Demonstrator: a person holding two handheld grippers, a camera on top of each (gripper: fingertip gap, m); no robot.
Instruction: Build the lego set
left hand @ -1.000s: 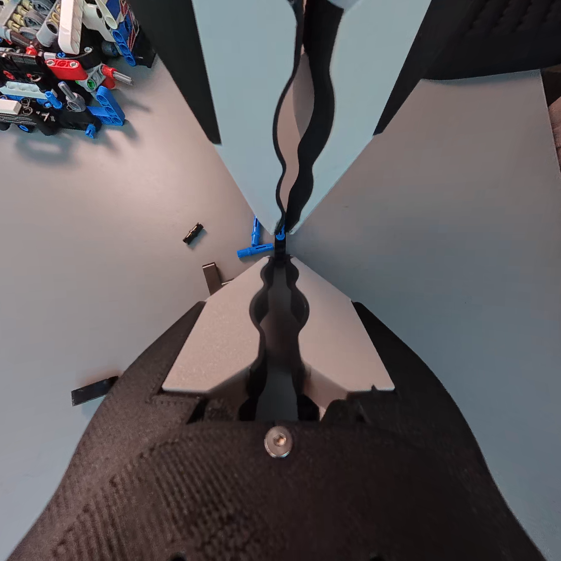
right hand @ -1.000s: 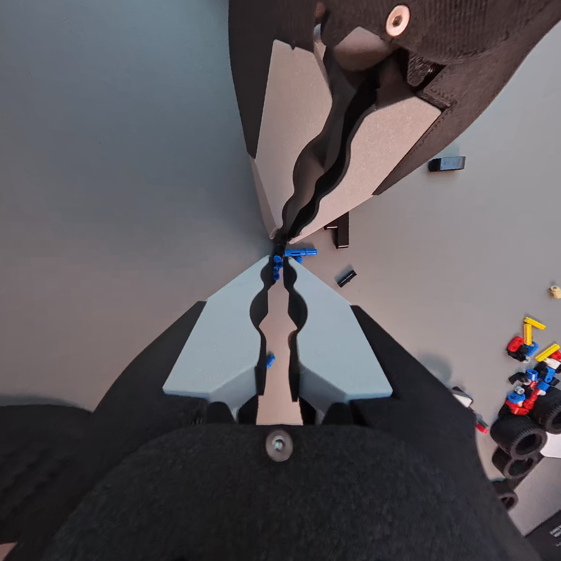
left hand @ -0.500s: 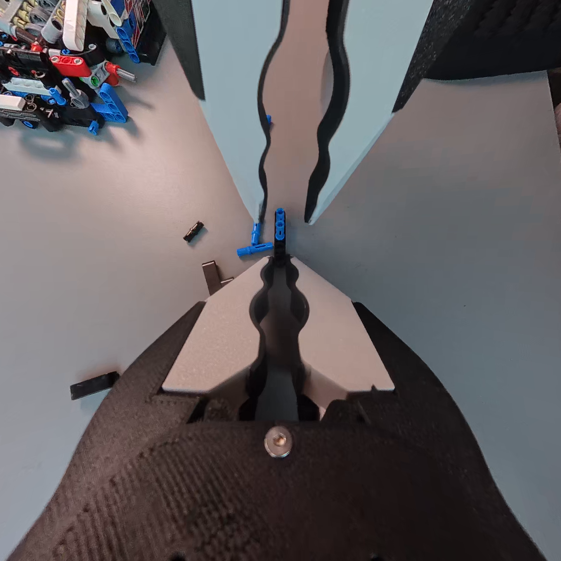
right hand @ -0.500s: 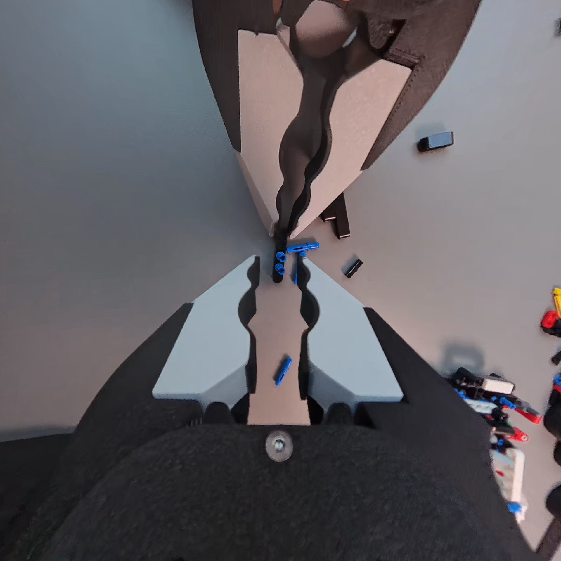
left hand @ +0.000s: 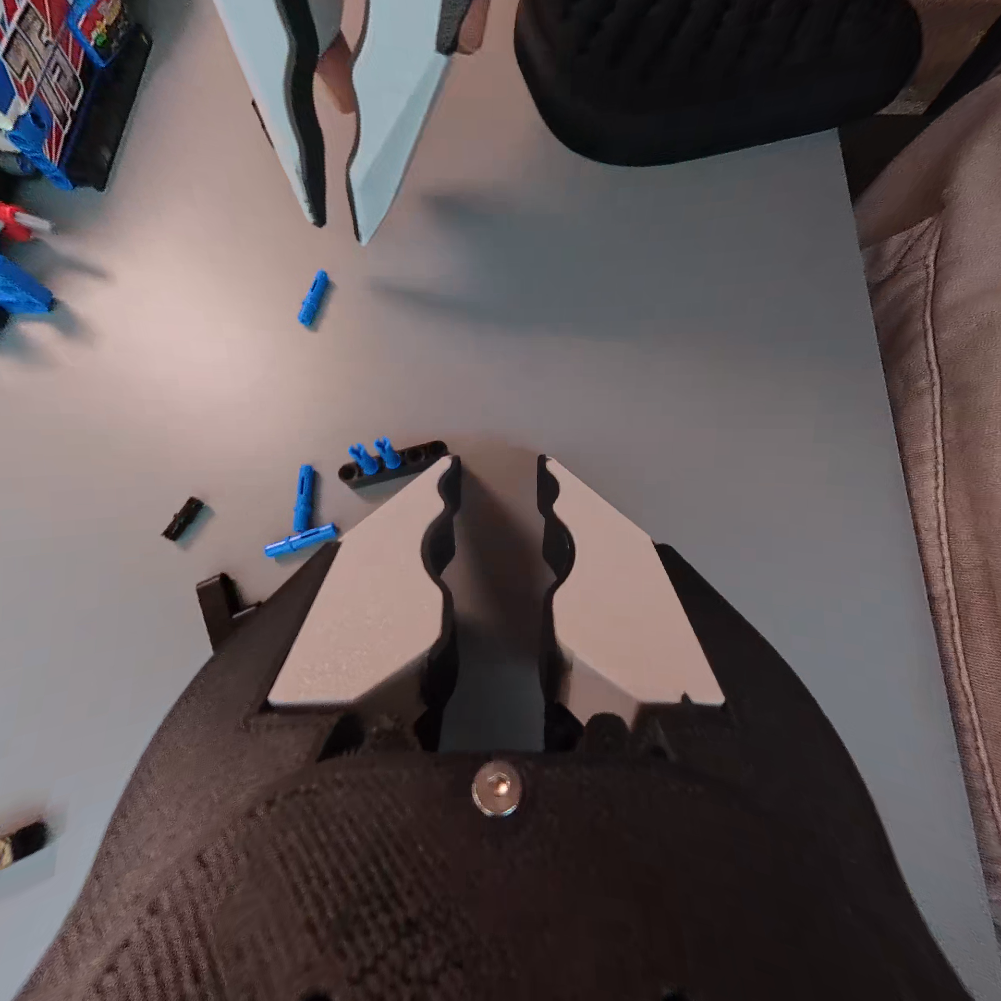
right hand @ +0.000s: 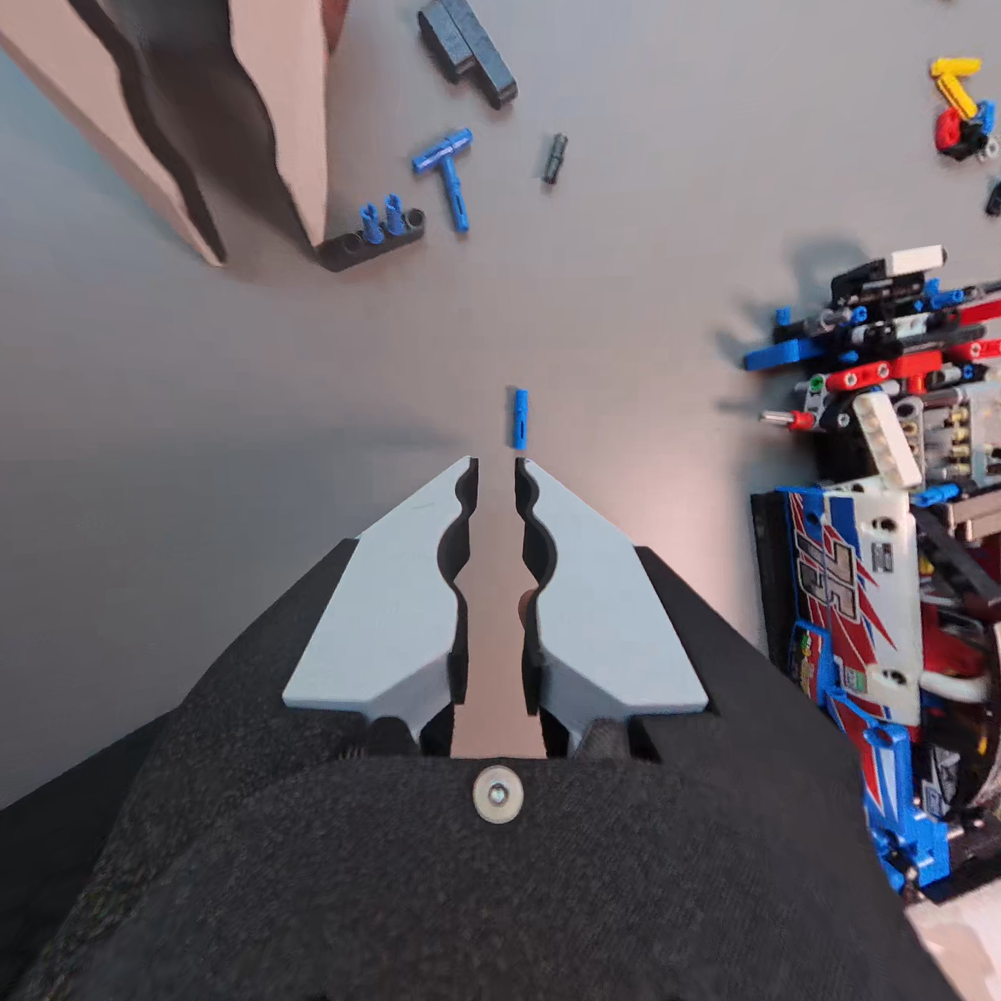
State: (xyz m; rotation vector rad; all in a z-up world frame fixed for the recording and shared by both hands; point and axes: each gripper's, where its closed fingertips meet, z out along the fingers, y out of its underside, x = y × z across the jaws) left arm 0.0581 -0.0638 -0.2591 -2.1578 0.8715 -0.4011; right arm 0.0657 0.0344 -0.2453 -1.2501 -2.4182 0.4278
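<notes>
A black beam (left hand: 392,465) with two blue pins stuck in it lies flat on the grey table, just left of my left gripper (left hand: 498,465), which is open and empty. It also shows in the right wrist view (right hand: 379,235), beside the left gripper's fingers (right hand: 281,135). My right gripper (right hand: 495,463) is narrowly open and empty, its tips just short of a lone blue pin (right hand: 520,418). In the left wrist view the right gripper (left hand: 338,227) hangs above that pin (left hand: 313,298).
Two loose blue pins (right hand: 447,162) lie in a T, next to a small black pin (right hand: 553,157) and black parts (right hand: 468,54). The half-built car model (right hand: 894,433) fills the right side. Yellow and red parts (right hand: 961,108) lie far right. The table edge (left hand: 861,271) borders grey fabric. The gap from one gripper's tips to the other's is roughly 11 centimeters. My left gripper's tips are some 10 centimeters from the small black pin (right hand: 553,157). The left camera catches it too, in the left wrist view (left hand: 186,516).
My left gripper has opened and let go of the black beam, which now lies on the table. The grippers have drawn apart. The right gripper has pulled back to the lone blue pin.
</notes>
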